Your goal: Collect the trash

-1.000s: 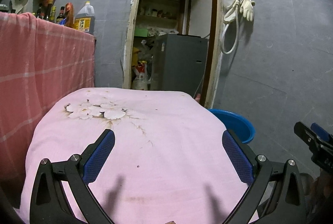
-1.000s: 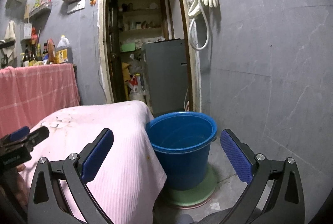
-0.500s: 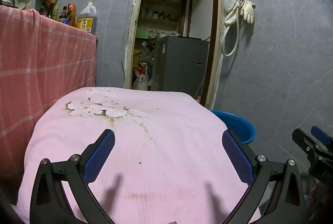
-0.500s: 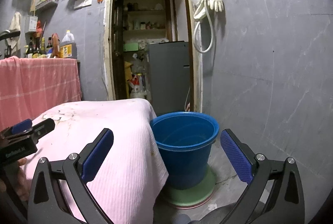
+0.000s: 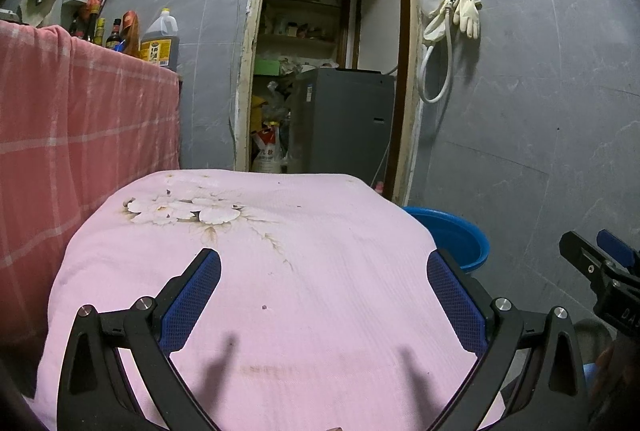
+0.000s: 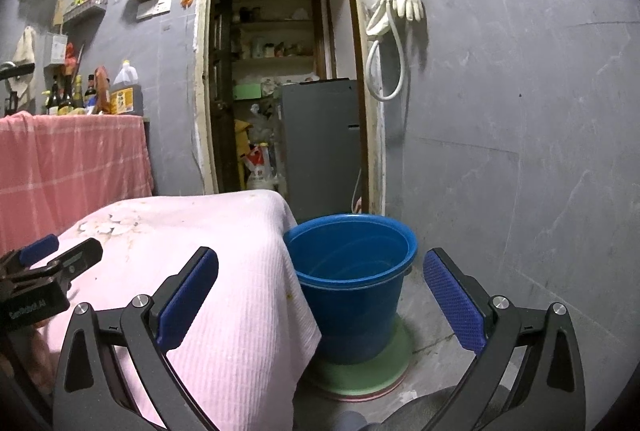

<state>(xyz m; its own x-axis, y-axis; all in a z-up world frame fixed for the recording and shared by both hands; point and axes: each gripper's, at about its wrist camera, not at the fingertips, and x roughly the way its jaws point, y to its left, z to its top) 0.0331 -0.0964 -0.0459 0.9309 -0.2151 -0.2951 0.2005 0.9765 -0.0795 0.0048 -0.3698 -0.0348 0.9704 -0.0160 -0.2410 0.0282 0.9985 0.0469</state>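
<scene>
Both the left gripper (image 5: pixel 323 291) and right gripper (image 6: pixel 320 289) are gaping wide, holding nothing, while the round blue plastic bucket (image 6: pixel 352 283) is standing upright, mouth upward.

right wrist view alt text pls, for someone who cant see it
The open right tongs point at an empty-looking blue bucket on the floor beside a table draped in pink cloth. The left tongs show at the left edge; a doorway lies behind.
</scene>
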